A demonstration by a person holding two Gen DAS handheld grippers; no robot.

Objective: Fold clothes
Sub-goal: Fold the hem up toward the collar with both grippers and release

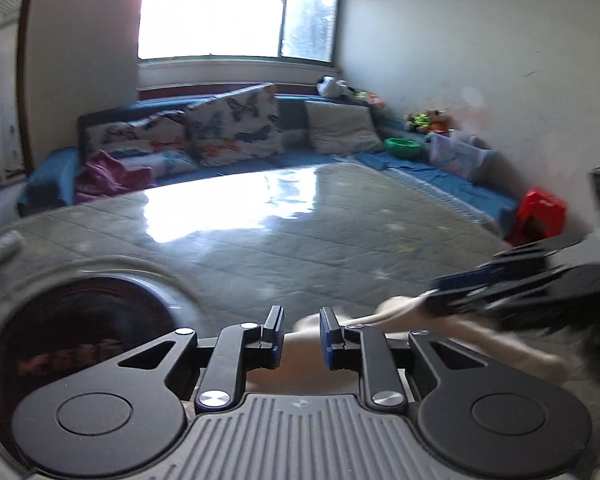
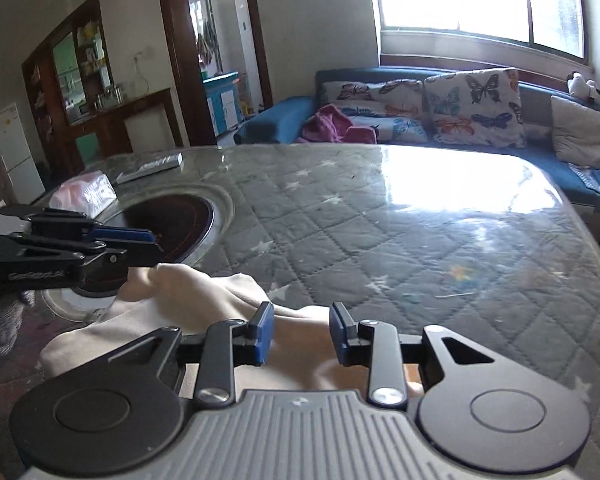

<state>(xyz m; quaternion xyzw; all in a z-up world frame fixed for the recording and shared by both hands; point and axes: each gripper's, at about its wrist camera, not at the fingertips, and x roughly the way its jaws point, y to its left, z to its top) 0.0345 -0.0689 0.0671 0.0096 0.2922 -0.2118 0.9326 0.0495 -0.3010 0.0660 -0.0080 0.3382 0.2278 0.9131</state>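
Ribbed grey housing fills the foreground of both wrist views, and just past it the blue pads stand parted; the left gripper [image 1: 300, 326] shows a narrow gap with cream cloth [image 1: 304, 340] lying beneath and between the pads, not pinched as far as I can tell; the right gripper [image 2: 302, 330] is a touch wider, pads clear of the fabric on both sides, nothing held.

And the garment [image 2: 188, 300] sits bunched at the near edge of the quilted, glass-topped table [image 2: 420, 220], one peak of it rising just beside the left gripper's tip in the right wrist view, close to the round dark inset [image 2: 176, 224] in the tabletop.

Now the risks, as I judge them; with the cloth heaped rather than flat, either pair of tongs could close on several layers at once and drag the whole lump; the glass looks slick, so the pile may slide toward the edge and off; the two grippers are near each other and could clash over the same fold.
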